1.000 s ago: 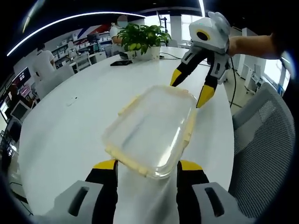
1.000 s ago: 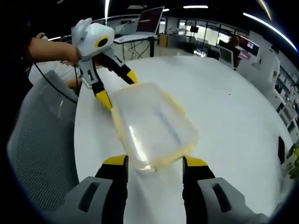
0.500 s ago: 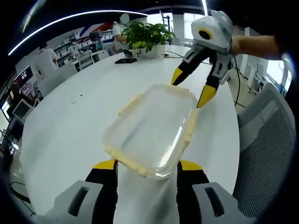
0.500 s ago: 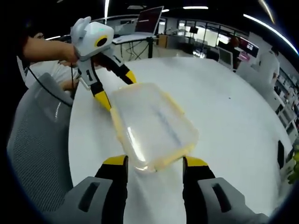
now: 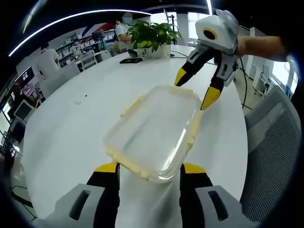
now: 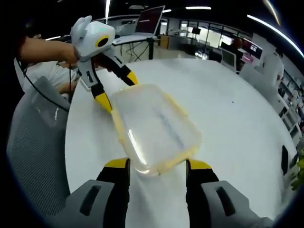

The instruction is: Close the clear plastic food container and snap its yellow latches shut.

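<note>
The clear plastic food container, lid on top and yellow latches along its edges, lies low over the white table. My left gripper grips its near end, one yellow-tipped jaw on each side. My right gripper comes in from the upper right and clasps the far end. In the right gripper view the same container sits between my right gripper and the left gripper, which a hand holds.
A grey mesh chair stands at the table's edge beside the container. A potted plant and a dark phone sit far across the table. A hand holds the right gripper. Office desks lie beyond.
The container stays fixed between both pairs of jaws while the table and chair slide past. Both grippers and the container have shifted together away from the chair, further onto the table.
</note>
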Demonstrator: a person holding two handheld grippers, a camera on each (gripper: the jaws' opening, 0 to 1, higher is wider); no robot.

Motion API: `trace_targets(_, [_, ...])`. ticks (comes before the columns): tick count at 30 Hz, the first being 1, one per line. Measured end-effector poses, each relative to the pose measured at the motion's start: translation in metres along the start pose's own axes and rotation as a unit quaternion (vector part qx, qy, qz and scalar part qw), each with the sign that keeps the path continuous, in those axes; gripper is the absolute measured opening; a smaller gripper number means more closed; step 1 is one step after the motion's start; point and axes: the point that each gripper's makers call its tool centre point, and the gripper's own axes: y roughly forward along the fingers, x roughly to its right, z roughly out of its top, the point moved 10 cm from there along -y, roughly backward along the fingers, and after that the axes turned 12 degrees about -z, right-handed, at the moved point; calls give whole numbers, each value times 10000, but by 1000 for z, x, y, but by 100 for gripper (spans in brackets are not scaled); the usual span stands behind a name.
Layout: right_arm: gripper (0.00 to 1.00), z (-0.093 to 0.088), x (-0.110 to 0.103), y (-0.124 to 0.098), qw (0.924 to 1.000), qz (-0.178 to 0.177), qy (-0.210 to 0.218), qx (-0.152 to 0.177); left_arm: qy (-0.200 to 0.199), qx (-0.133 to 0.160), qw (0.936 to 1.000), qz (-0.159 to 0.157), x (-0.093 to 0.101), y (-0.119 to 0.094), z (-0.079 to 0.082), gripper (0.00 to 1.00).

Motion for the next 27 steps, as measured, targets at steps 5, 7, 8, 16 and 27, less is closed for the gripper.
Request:
trace_targets(5, [44,2,3,1,10000,-21,8,-16,-1,-18,10000,6,-4,1,2,45])
trace_targets(7, [44,2,4,2,10000,-31,25,-18,3,-19,10000,4,-5,2,3,45])
trace_targets(8, [44,1,4,2,10000,-32,26,-18,1,-18,10000,2,-5,2,3,45])
trace_targets(16, [44,2,4,2,10000,-39,35,2,-49,-5,10000,15,-6,2,4,45])
trace_targets(27, [44,5,2,5,10000,-50,-1,0,-101,9,9999,55,-7,-1,1,45])
